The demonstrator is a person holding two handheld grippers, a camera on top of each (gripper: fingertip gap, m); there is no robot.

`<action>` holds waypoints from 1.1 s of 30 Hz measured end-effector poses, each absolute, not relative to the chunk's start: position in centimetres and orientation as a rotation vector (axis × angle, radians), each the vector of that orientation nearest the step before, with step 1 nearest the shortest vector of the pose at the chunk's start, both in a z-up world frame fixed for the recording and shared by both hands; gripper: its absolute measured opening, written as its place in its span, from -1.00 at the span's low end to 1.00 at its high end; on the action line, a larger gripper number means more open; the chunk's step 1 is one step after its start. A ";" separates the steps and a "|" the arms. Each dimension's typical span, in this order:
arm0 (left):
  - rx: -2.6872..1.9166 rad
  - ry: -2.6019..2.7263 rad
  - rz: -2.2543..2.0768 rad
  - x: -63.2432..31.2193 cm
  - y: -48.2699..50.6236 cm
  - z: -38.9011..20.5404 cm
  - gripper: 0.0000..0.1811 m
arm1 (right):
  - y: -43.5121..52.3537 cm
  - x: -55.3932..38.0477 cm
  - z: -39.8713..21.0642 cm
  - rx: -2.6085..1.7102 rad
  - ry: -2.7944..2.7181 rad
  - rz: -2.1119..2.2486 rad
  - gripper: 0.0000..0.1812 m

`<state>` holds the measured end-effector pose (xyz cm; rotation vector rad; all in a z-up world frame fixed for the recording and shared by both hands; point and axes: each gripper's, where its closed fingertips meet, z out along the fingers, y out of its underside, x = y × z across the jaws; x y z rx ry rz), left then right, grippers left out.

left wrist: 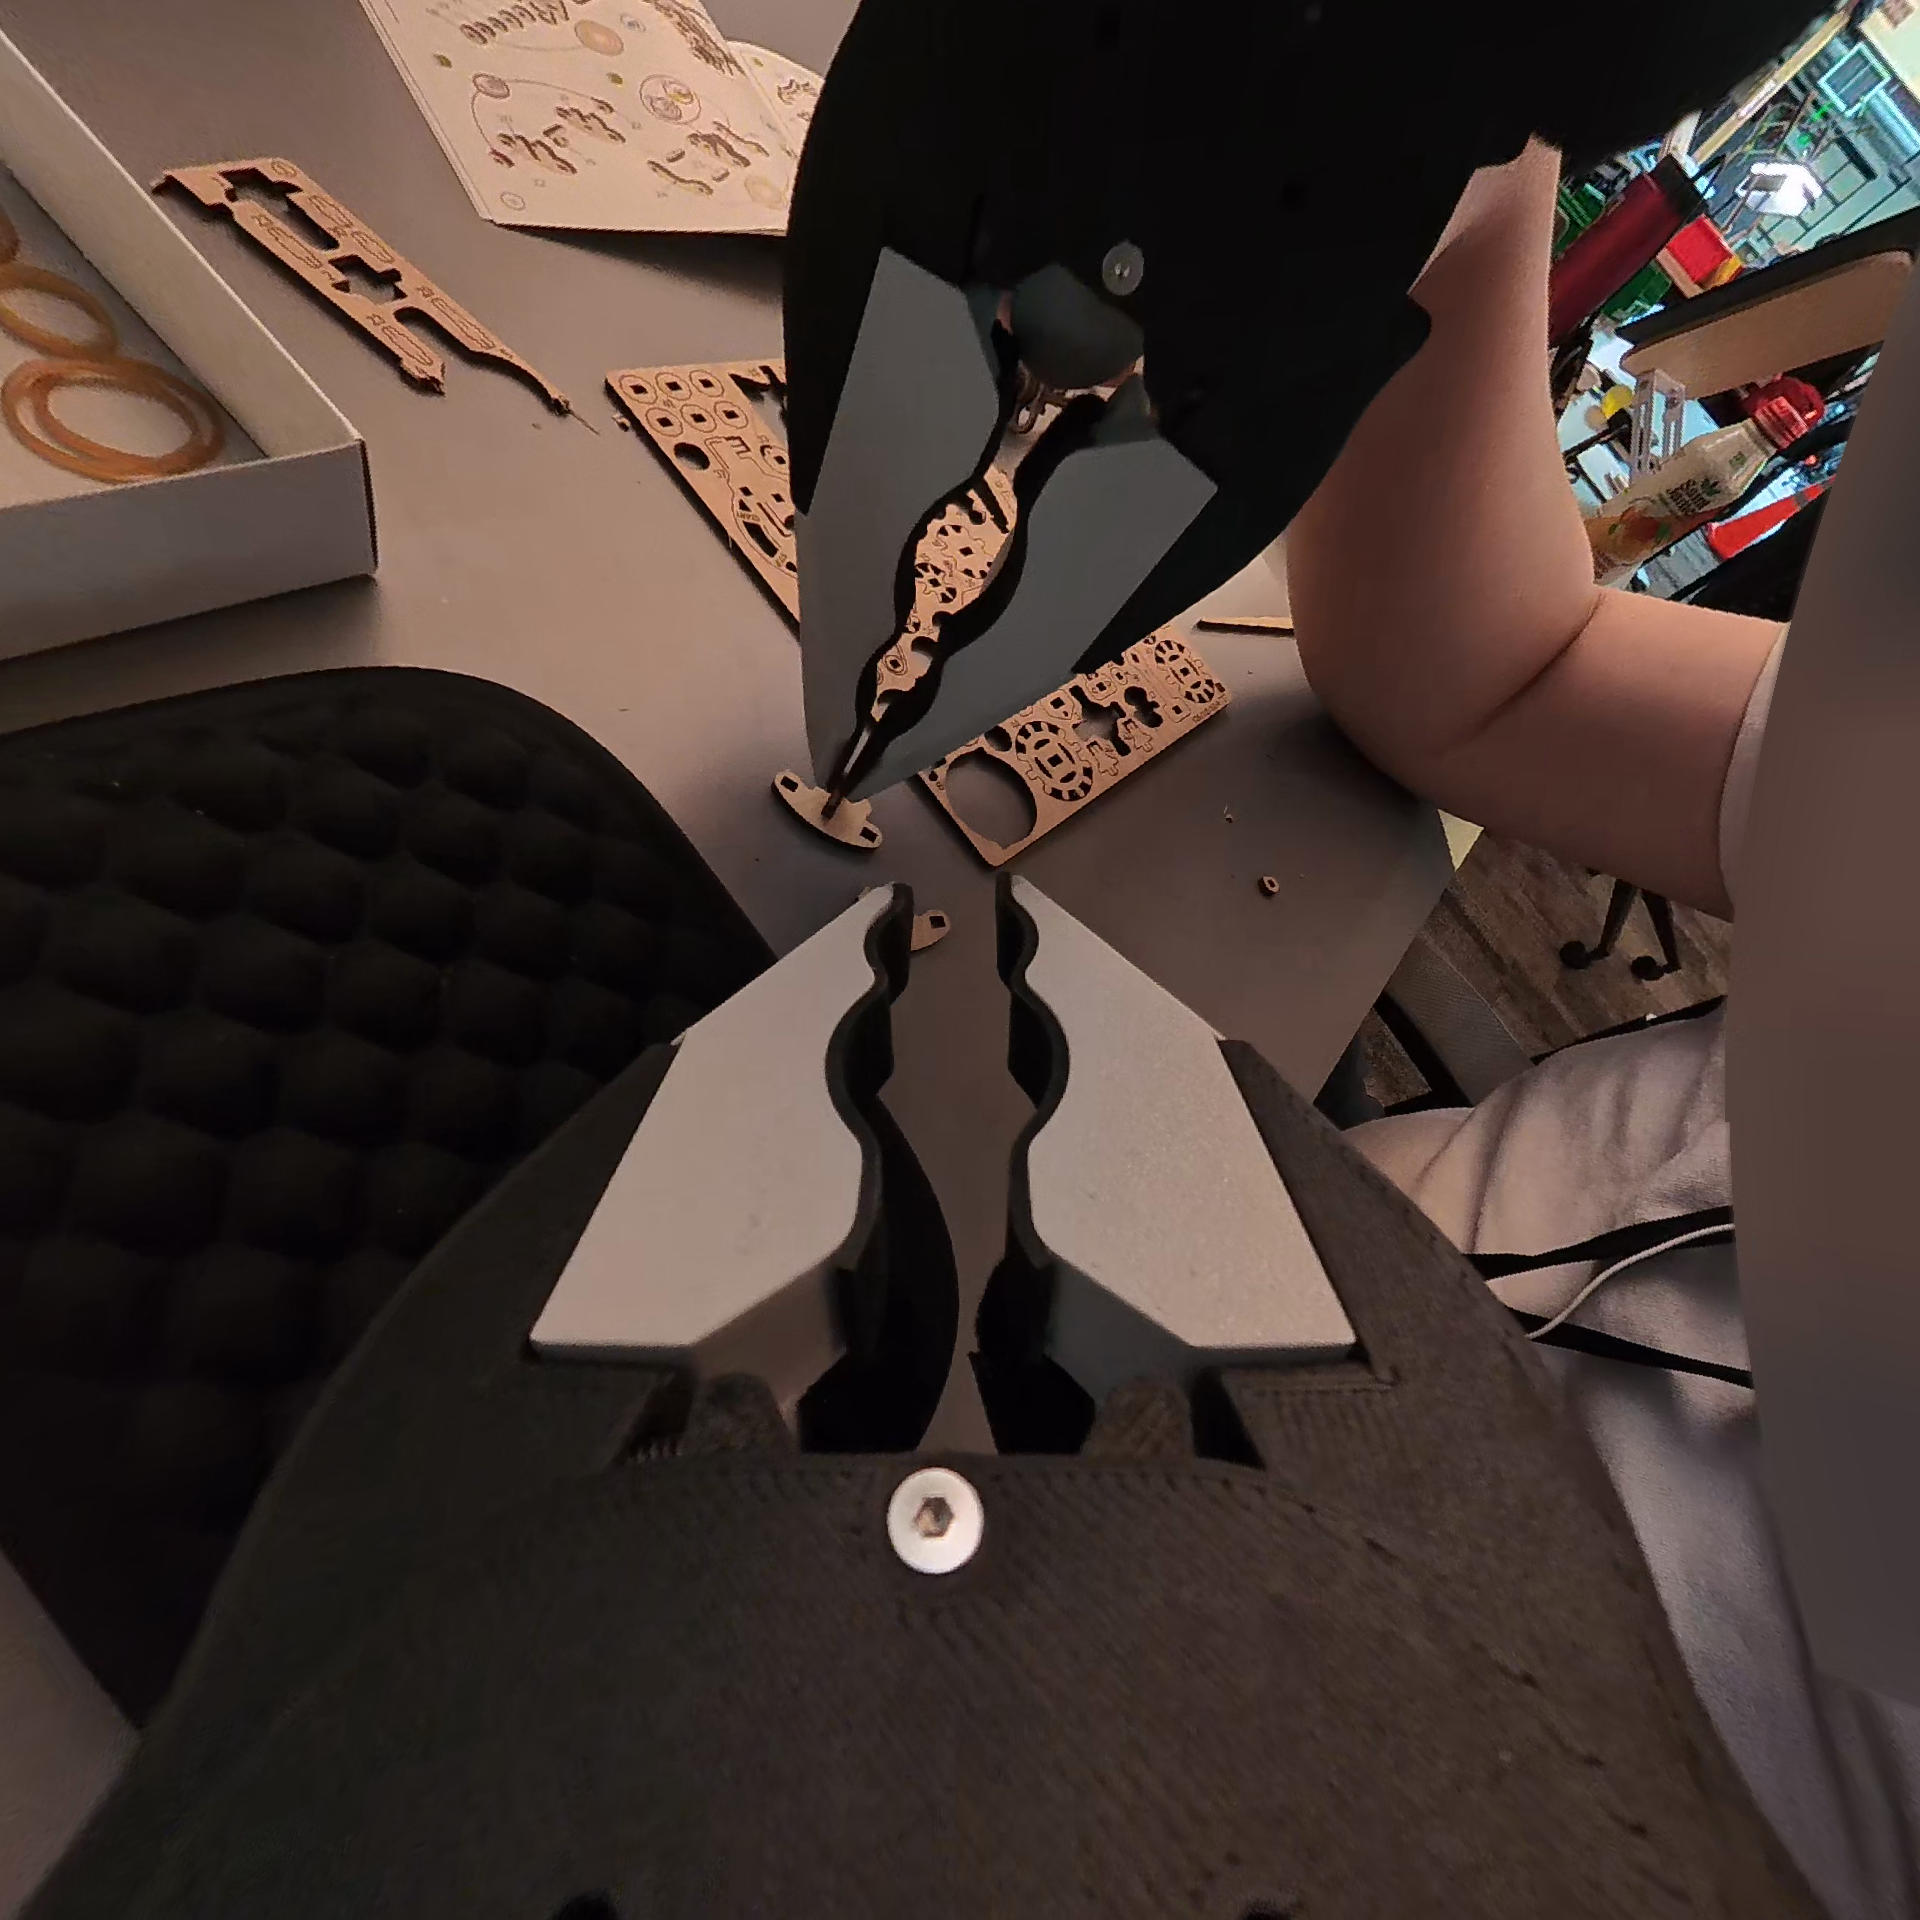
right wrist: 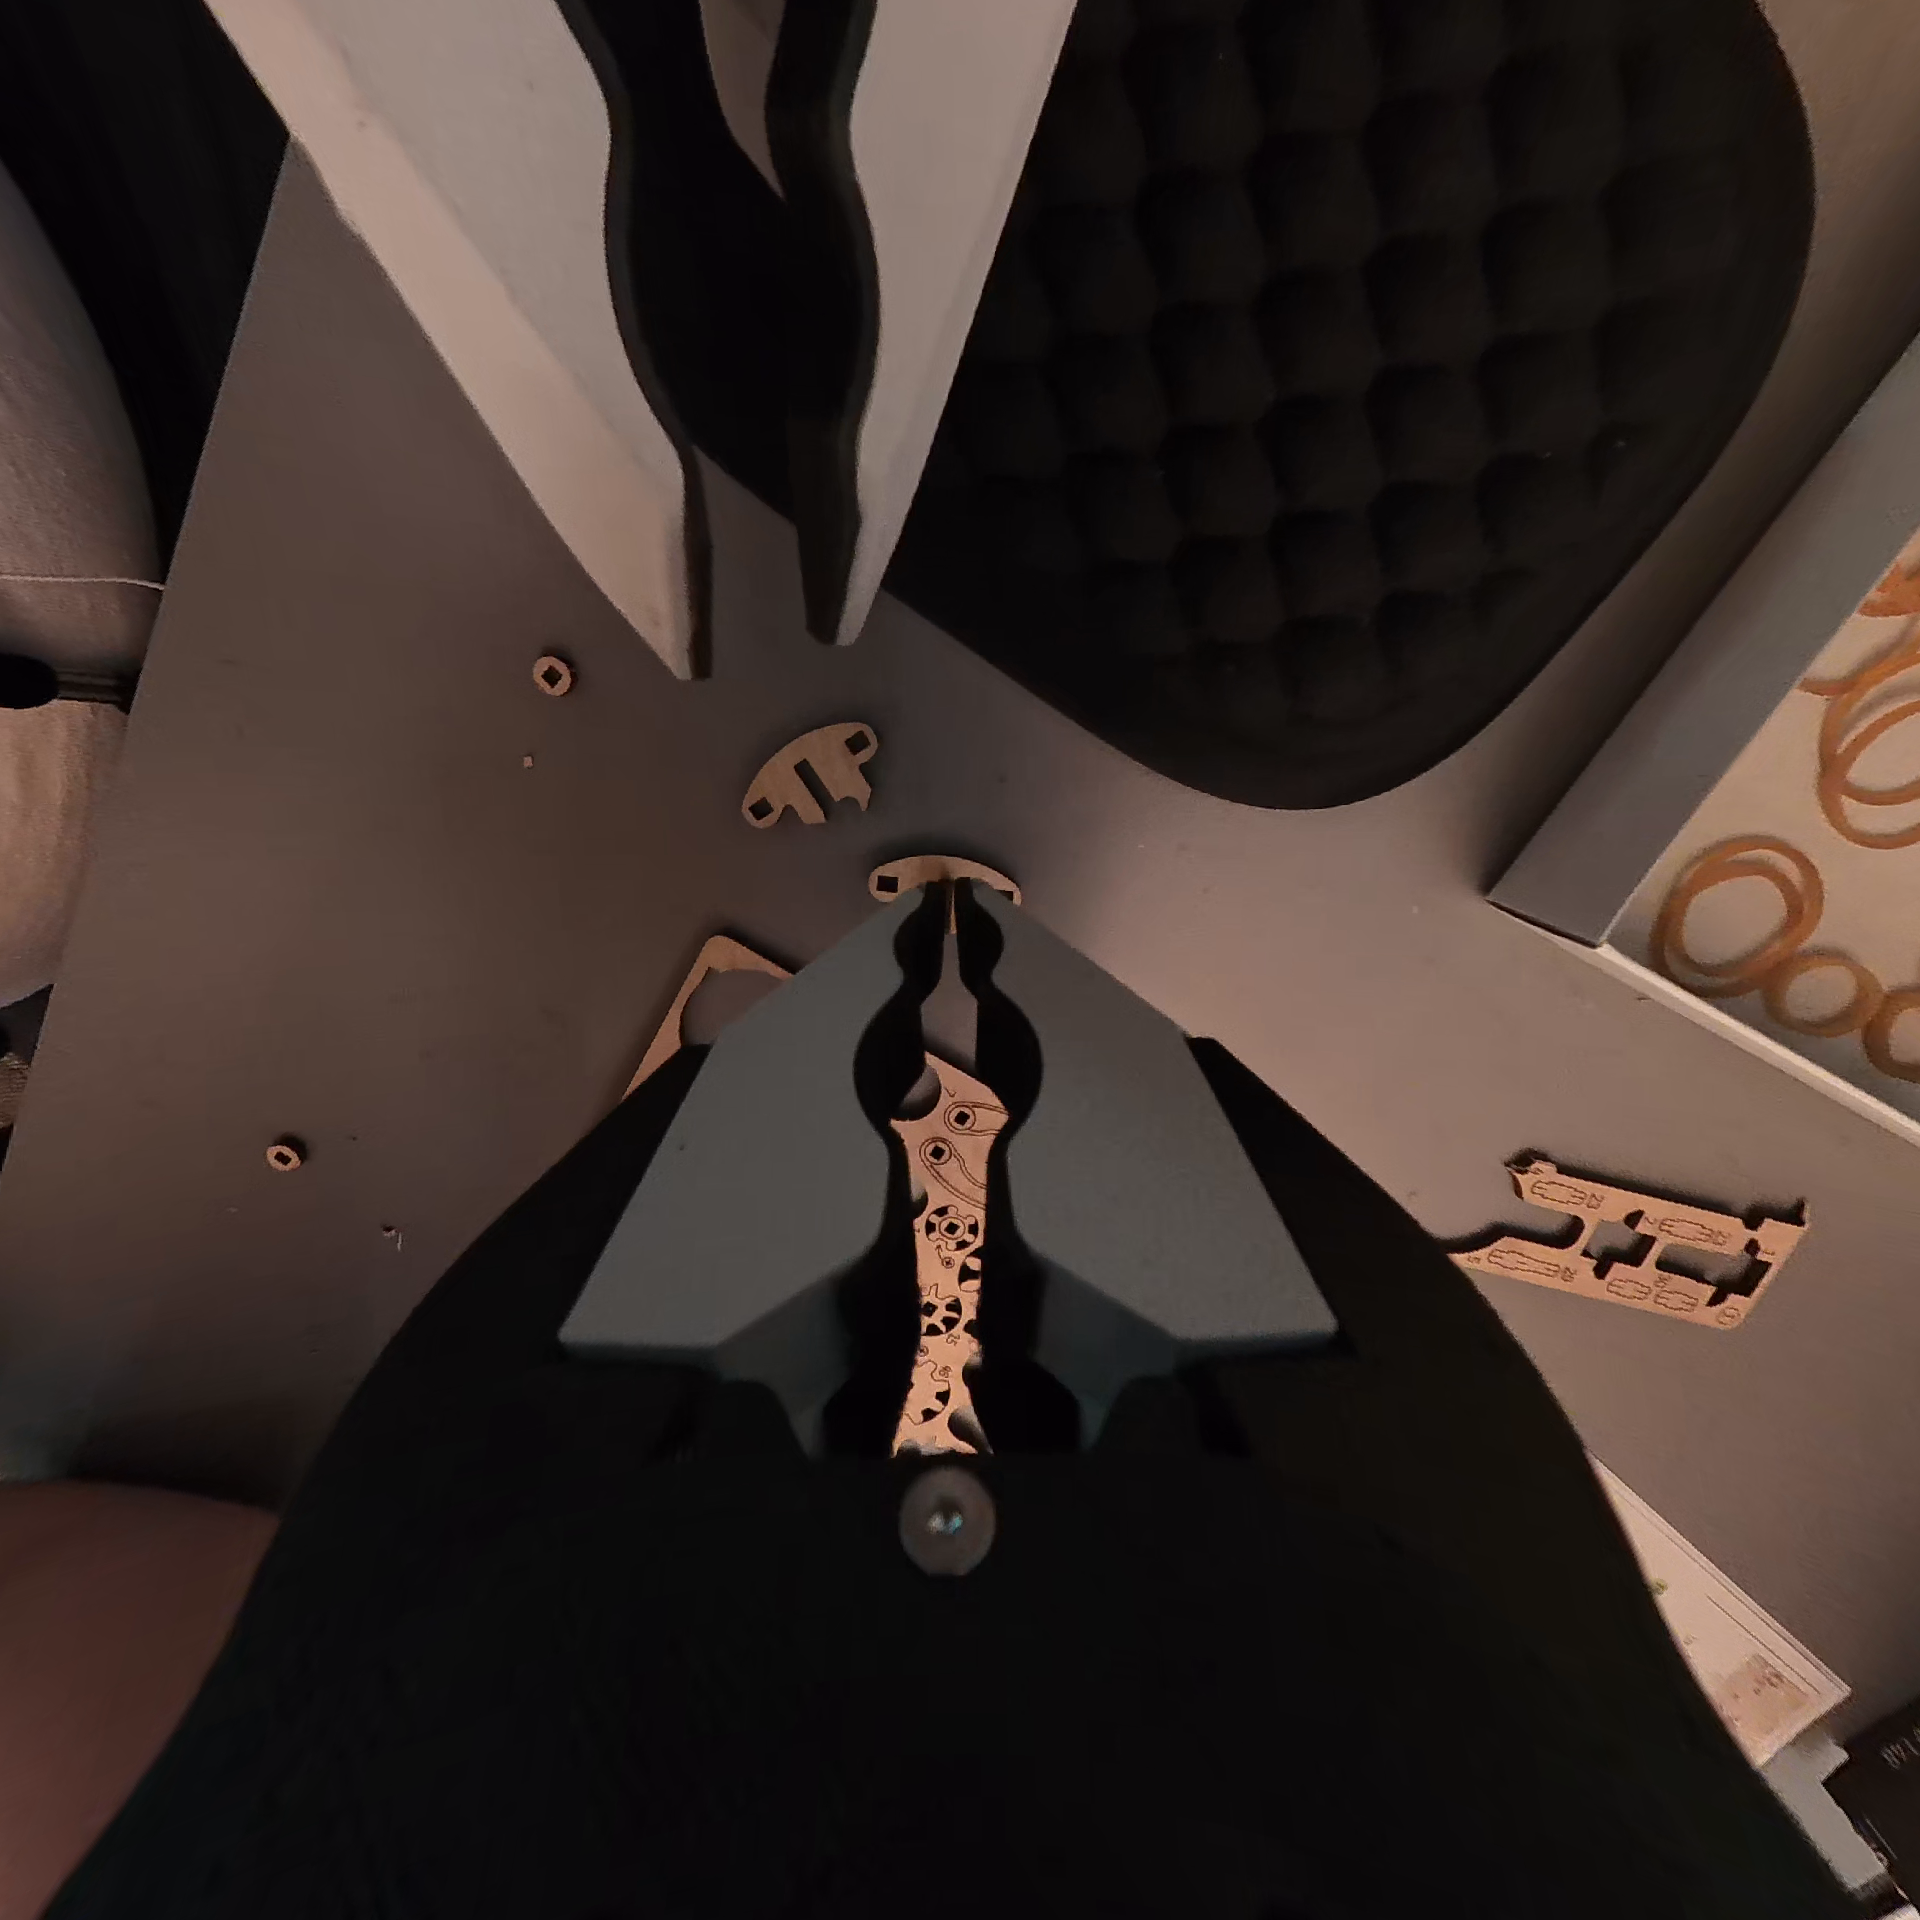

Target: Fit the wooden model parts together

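A flat half-round wooden part (left wrist: 826, 823) lies on the grey table (left wrist: 582, 582). My right gripper (left wrist: 844, 788) comes down from above, shut on a thin wooden peg that stands on this part. In the right wrist view the gripper (right wrist: 952, 891) pinches the peg over the same part (right wrist: 940, 875). A second half-round part (right wrist: 810, 774) lies flat just beyond it. My left gripper (left wrist: 951, 891) is open and empty, low over the table; its left finger hides most of that second part (left wrist: 932, 925). It also shows in the right wrist view (right wrist: 764, 649).
A black foam pad (left wrist: 312, 987) lies left of my left gripper. A white box with rubber bands (left wrist: 156, 436), cut-out wooden sheets (left wrist: 1081, 748), a wooden strip frame (left wrist: 343, 270) and an instruction sheet (left wrist: 623, 104) lie farther off. A person's arm (left wrist: 1507, 675) rests at the table's right edge. Small wooden rings (right wrist: 553, 675) lie loose. Left tips to right tips: about 6 centimeters.
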<state>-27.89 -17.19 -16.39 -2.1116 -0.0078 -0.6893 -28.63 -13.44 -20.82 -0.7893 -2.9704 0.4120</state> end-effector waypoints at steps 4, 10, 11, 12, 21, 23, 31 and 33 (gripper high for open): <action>-2.111 -0.008 -0.690 -27.9 -17.2 -16.4 -0.83 | -13.5 -28.5 -21.0 -0.797 -2.980 0.415 -1.00; -2.111 -0.009 -0.690 -27.9 -17.2 -16.5 -0.83 | -13.6 -28.6 -21.2 -0.797 -2.980 0.408 -1.00; -2.110 -0.009 -0.690 -27.9 -17.2 -16.5 -0.83 | -13.6 -28.5 -21.2 -0.796 -2.984 0.407 -1.00; -2.110 -0.010 -0.690 -27.9 -17.2 -16.5 -0.83 | -13.5 -28.5 -21.3 -0.799 -2.985 0.400 -1.00; -2.110 -0.010 -0.689 -27.9 -17.3 -16.5 -0.83 | -13.5 -28.5 -21.4 -0.808 -2.984 0.401 -1.00; -2.110 -0.009 -0.688 -27.9 -17.3 -16.4 -0.83 | -13.5 -28.5 -21.4 -0.811 -2.982 0.407 -1.00; -2.111 -0.007 -0.687 -27.9 -17.2 -16.4 -0.83 | -13.5 -28.5 -21.4 -0.827 -2.976 0.439 -1.00; -2.113 -0.006 -0.686 -27.9 -17.2 -16.4 -0.83 | -13.5 -28.5 -21.4 -0.825 -2.974 0.435 -1.00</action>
